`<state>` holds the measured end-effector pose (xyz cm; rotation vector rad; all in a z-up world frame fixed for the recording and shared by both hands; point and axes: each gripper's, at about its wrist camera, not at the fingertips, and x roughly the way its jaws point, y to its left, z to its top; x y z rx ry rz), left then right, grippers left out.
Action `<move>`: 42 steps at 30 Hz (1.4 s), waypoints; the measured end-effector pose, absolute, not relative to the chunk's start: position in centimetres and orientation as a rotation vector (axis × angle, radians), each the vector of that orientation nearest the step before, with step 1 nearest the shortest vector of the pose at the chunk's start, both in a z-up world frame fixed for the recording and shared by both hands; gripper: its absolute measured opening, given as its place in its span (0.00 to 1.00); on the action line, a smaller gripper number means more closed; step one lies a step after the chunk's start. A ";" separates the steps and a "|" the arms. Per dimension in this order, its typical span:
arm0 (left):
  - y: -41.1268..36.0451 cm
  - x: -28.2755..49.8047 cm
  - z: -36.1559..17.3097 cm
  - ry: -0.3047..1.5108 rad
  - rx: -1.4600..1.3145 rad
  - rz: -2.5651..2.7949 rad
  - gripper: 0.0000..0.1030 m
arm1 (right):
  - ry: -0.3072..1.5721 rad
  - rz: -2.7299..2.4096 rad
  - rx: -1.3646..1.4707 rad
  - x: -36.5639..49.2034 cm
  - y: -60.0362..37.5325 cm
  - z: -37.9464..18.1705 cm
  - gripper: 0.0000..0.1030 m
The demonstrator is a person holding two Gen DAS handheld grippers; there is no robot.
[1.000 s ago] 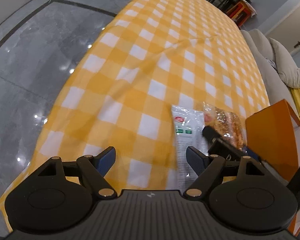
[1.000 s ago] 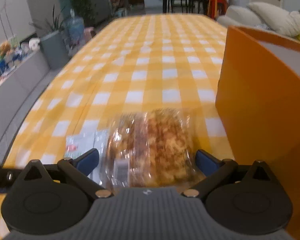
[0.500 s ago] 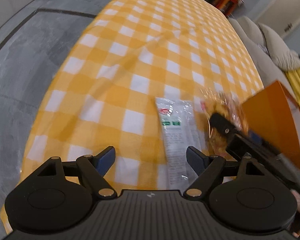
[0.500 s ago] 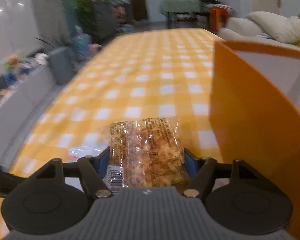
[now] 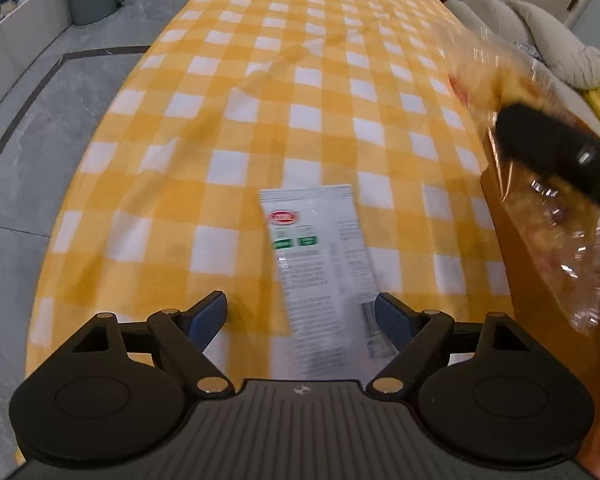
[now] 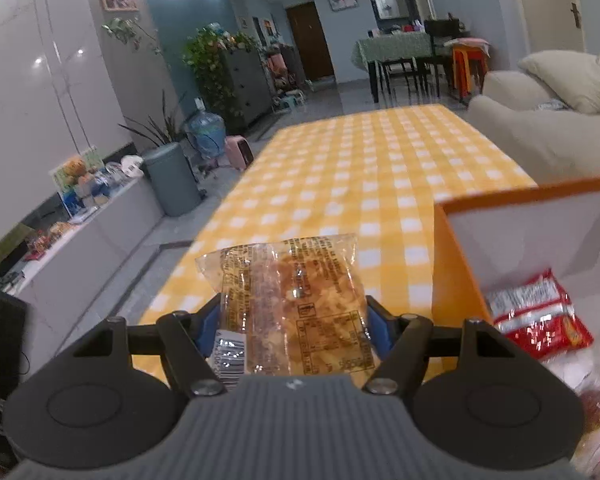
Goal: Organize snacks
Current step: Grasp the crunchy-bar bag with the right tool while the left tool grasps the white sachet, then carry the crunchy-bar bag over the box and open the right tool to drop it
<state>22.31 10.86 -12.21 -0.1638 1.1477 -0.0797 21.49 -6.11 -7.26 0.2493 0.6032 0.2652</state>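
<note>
Yellow-checked table (image 5: 228, 92) carries a white packet (image 5: 324, 264) between the spread left gripper (image 5: 300, 316), ready for pickup; right gripper (image 6: 294, 326) pinches the snack bag (image 6: 292, 300) beside the box (image 6: 456, 280) for dropping in.

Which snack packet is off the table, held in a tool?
The clear packet of golden snack, clamped in the right tool. The white packet lies flat on the cloth; the red packet is in the box.
</note>
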 end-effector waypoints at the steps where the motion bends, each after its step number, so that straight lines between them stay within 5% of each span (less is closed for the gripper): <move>1: 10.1 22.5 -12.3 1.153 -0.136 -0.062 0.95 | 0.595 0.270 0.258 21.4 -6.3 -7.1 0.67; 12: 7.2 22.9 -13.0 1.148 -0.054 0.070 1.00 | 0.548 0.228 0.246 20.4 -8.6 -6.3 0.67; 13: 7.3 22.9 -12.9 1.144 -0.055 0.075 0.97 | 0.543 0.227 0.255 20.3 -9.0 -6.2 0.67; 17: 7.1 22.8 -12.1 1.138 -0.055 0.082 0.60 | 0.537 0.227 0.277 20.0 -9.3 -5.9 0.67; 42: 9.3 20.0 -5.9 0.992 -0.223 -0.046 0.54 | 0.445 0.223 0.287 15.5 -11.7 0.7 0.67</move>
